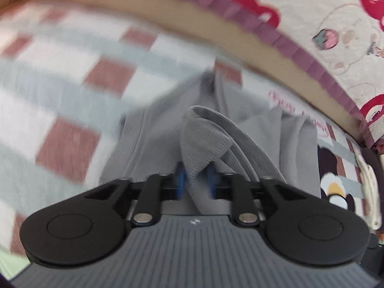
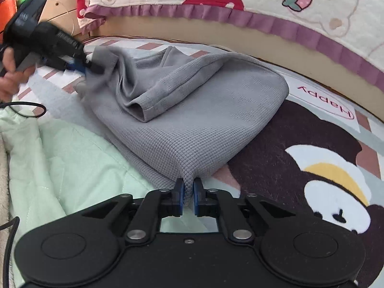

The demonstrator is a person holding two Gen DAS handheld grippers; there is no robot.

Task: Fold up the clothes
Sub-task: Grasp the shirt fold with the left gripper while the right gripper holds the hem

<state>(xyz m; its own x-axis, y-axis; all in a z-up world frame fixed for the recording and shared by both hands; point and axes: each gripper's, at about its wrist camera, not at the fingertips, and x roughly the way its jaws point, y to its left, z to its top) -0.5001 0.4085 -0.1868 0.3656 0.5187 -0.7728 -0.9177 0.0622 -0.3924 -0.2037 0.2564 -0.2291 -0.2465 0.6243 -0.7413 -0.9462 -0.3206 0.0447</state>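
A grey waffle-knit garment (image 2: 192,110) lies partly folded on a patterned play mat (image 2: 312,144), with a sleeve opening (image 2: 139,110) resting on top. My right gripper (image 2: 188,192) is shut on the garment's near corner, low over the mat. My left gripper (image 1: 196,180) is shut on a hemmed fold of the same grey garment (image 1: 204,144). In the right wrist view the left gripper (image 2: 88,68) appears at the far left, held by a hand (image 2: 9,76), pinching the garment's far edge. The left wrist view is blurred.
A quilted bedspread with a purple ruffle (image 2: 264,21) hangs over a beige mattress edge (image 2: 192,28) behind the mat. A pale green quilt (image 2: 60,156) lies at the left. A black cable (image 2: 24,110) trails across it. The mat shows a checked pattern (image 1: 72,96).
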